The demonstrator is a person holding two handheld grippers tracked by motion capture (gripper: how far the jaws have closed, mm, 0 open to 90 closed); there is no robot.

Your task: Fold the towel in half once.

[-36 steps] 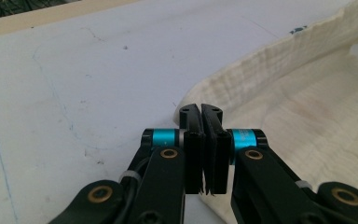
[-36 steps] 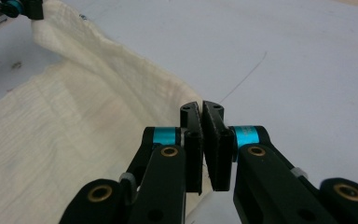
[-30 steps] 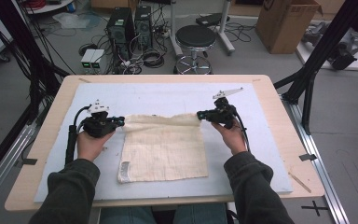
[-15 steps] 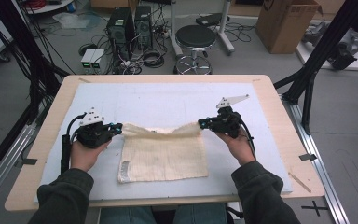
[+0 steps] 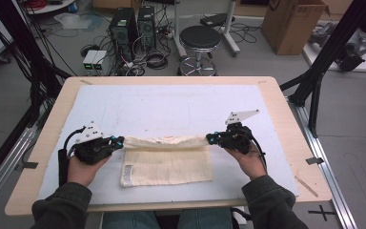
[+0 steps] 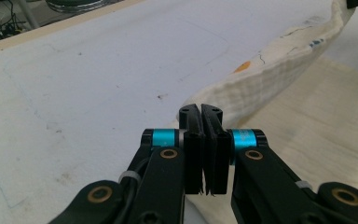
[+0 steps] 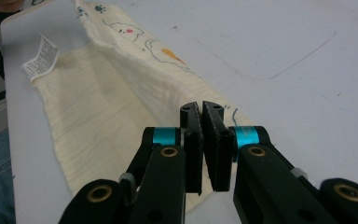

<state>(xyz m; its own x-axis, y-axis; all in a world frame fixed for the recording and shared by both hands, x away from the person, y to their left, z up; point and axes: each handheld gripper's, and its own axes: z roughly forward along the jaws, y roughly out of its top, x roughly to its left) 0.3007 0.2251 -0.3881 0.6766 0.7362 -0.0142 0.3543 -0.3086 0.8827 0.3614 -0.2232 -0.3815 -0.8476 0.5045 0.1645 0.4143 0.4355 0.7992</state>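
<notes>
- Spanning the gap between both tongs, the cream cloth [image 5: 166,160] lies on the counter [image 5: 171,102] with its long axis running left to right; its far edge is lifted.
- Left tongs [image 5: 119,141] are clamped on the left far corner; right tongs [image 5: 210,138] are clamped on the right far corner. Neither hand is nearer.
- Near half lies flat toward the person, so the fold looks set to come that way.
- Right gripper view shows printed figures and a label [image 7: 40,54]; the high view shows plain weave.
</notes>
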